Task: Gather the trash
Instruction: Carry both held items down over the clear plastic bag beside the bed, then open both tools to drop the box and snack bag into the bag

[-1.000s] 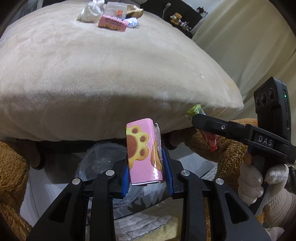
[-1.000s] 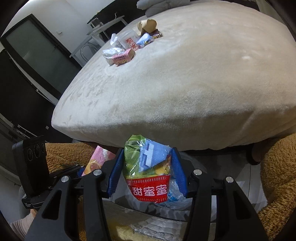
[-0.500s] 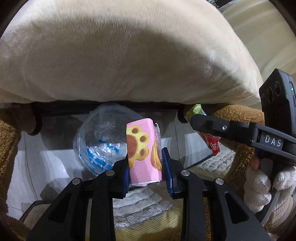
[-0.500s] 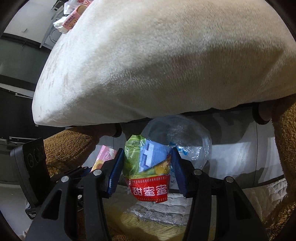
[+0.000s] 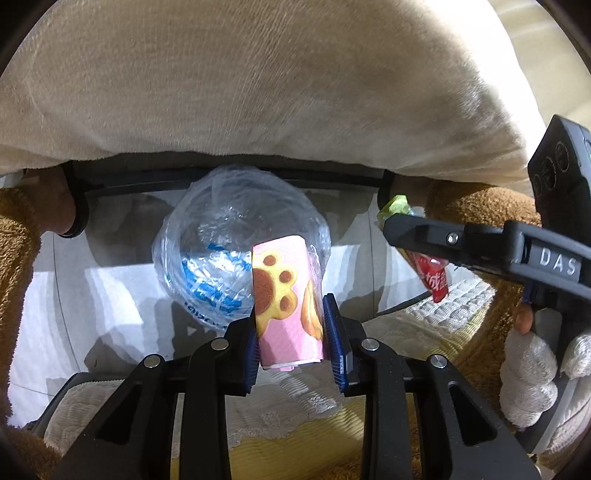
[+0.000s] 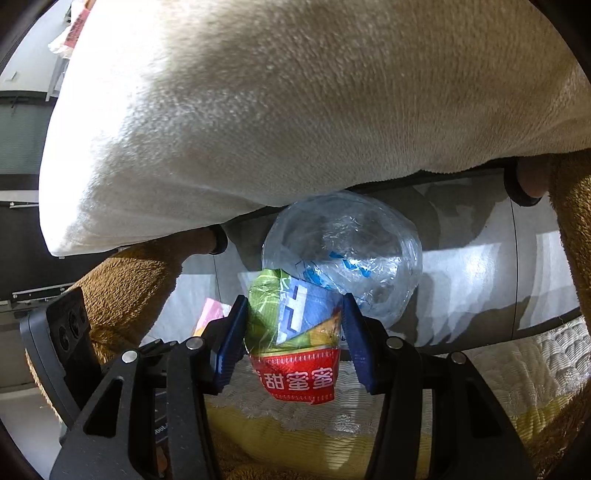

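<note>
My left gripper (image 5: 291, 325) is shut on a pink wrapper with brown paw prints (image 5: 286, 295). My right gripper (image 6: 293, 332) is shut on a crumpled green, blue and red snack wrapper (image 6: 295, 332). Both hold their trash just in front of a bin lined with a clear plastic bag (image 5: 236, 251), which also shows in the right wrist view (image 6: 343, 254), on the floor under the cushion edge. The right gripper (image 5: 421, 236) shows at the right of the left view with its wrapper (image 5: 432, 277). The pink wrapper (image 6: 212, 314) peeks in at the left of the right view.
A large beige cushion (image 5: 258, 92) fills the upper part of both views and overhangs the bin. Brown plush (image 5: 18, 258) flanks the gap on both sides. A quilted cream and yellow mat (image 5: 295, 417) lies below. More trash (image 6: 74, 29) sits on the cushion's far edge.
Both grippers have tilted and moved down from the cushion top toward the floor. The bag-lined bin has come into view and grown larger. Both wrappers stay held.
</note>
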`<action>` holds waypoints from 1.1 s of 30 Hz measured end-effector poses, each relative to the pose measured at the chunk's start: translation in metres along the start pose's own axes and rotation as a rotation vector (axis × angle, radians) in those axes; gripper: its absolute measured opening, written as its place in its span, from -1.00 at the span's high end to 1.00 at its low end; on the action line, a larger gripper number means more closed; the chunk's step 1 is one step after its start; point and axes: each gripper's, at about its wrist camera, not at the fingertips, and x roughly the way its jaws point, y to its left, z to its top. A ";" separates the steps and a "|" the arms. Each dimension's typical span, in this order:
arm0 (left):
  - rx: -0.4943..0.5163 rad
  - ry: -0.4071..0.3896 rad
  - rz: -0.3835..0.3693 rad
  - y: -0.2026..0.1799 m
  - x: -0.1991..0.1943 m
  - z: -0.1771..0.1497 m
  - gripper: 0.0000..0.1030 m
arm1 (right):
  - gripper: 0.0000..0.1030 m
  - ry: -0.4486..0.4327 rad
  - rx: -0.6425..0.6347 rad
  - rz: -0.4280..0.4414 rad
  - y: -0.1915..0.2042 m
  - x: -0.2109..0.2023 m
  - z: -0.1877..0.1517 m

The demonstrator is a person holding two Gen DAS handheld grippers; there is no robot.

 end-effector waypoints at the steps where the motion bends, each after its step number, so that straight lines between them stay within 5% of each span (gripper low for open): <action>1: -0.003 0.002 0.003 0.001 0.000 0.000 0.42 | 0.00 -0.001 0.000 0.000 0.001 0.001 0.001; 7: 0.015 -0.005 0.031 -0.001 -0.002 -0.002 0.39 | -0.01 -0.028 -0.022 0.011 0.005 -0.002 0.000; 10: 0.004 -0.016 0.030 0.001 -0.004 0.000 -0.16 | -0.16 -0.039 -0.004 0.021 0.002 -0.004 0.001; 22: -0.006 -0.083 0.016 0.005 -0.019 0.002 -0.16 | -0.25 -0.072 -0.005 0.034 0.003 -0.016 0.003; 33: 0.033 -0.266 -0.029 0.001 -0.055 0.000 -0.16 | -0.25 -0.183 -0.119 0.051 0.011 -0.044 -0.012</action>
